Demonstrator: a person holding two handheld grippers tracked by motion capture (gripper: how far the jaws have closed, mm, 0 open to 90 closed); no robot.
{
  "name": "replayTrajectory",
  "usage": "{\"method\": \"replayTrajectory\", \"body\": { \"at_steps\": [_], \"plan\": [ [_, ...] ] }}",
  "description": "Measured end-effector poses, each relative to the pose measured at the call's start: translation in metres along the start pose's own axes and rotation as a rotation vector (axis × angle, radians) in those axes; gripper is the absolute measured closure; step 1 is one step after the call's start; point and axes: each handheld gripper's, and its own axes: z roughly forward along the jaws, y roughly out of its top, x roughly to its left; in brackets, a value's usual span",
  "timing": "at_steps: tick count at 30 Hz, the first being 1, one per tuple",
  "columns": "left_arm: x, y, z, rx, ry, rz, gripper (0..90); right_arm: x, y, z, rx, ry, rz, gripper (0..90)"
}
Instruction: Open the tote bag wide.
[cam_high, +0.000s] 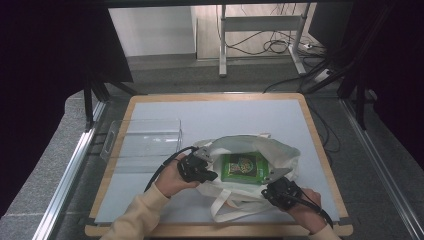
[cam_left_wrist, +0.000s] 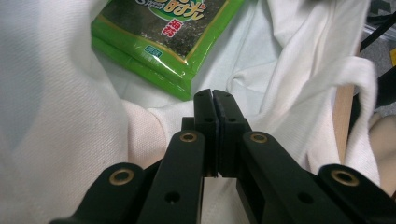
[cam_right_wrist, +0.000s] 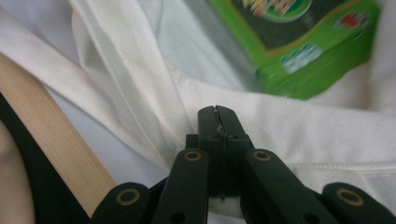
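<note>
Left tongs (cam_high: 207, 172) pinched on the near-left rim of the cloth bag (cam_high: 280, 150); right tongs (cam_high: 276, 181) pinched on its near-right rim. Inside the bag lies a green packet (cam_high: 243, 166). We judge the cloth soft and limp, the packet light; grip rim hems.

Grey floor (cam_high: 165, 75), white desk frame (cam_high: 260, 35), cables (cam_high: 272, 46)
</note>
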Motion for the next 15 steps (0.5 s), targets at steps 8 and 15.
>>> {"method": "replayTrajectory", "body": {
  "at_steps": [8, 15],
  "plan": [
    [0.000, 0.000, 0.002, 0.001, 0.001, 0.001, 89.7, -0.029, 0.037, 0.001, 0.034, -0.063, 0.009, 88.9],
    [0.000, -0.001, 0.001, 0.002, -0.002, 0.003, 89.7, -0.044, 0.037, 0.028, 0.160, -0.062, 0.030, 88.9]
  ]
}}
